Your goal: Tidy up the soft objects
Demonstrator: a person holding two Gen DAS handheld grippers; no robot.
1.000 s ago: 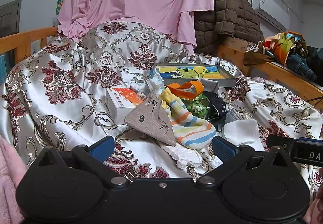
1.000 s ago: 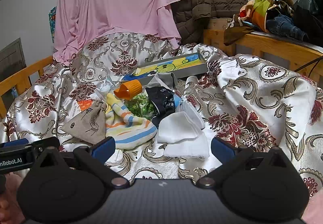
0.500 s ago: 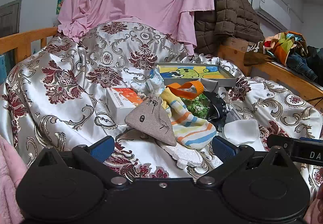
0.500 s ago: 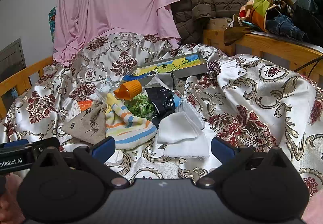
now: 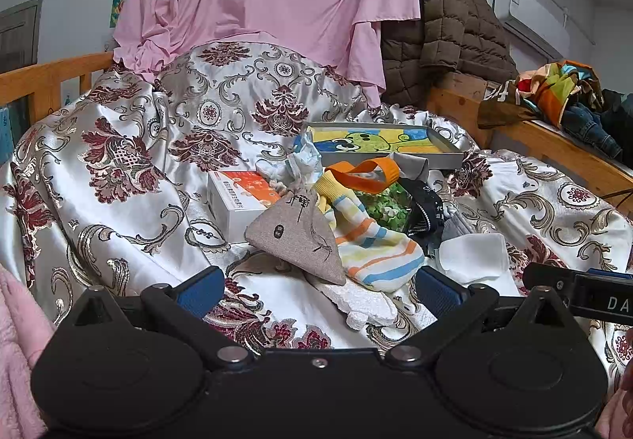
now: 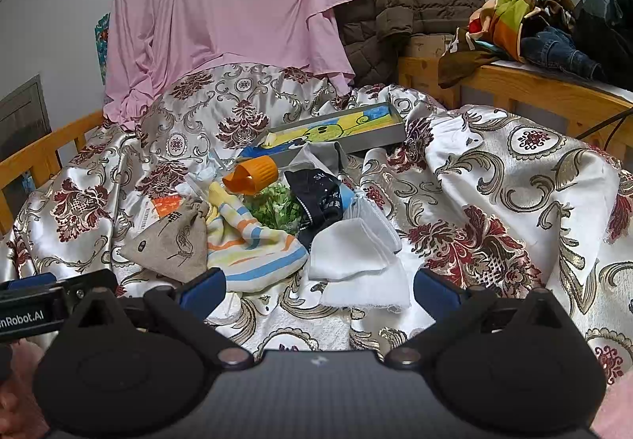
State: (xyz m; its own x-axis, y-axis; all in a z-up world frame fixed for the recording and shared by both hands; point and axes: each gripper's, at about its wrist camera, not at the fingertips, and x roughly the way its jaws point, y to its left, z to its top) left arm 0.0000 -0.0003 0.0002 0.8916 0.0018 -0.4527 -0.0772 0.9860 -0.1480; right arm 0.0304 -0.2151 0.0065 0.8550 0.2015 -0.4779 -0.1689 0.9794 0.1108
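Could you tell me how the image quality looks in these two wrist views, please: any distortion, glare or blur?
Left wrist view: strong fisheye bending at the edges, dark corners, pile sharp, sheen on the satin cover, the open left tool hides the bottom. Right wrist view: same curvature, brighter glare on the satin cover, striped sock crisp, right tool open.

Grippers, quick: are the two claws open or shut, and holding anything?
Left gripper: open, jaws wide apart, holding nothing.
Right gripper: open, jaws wide apart, holding nothing.
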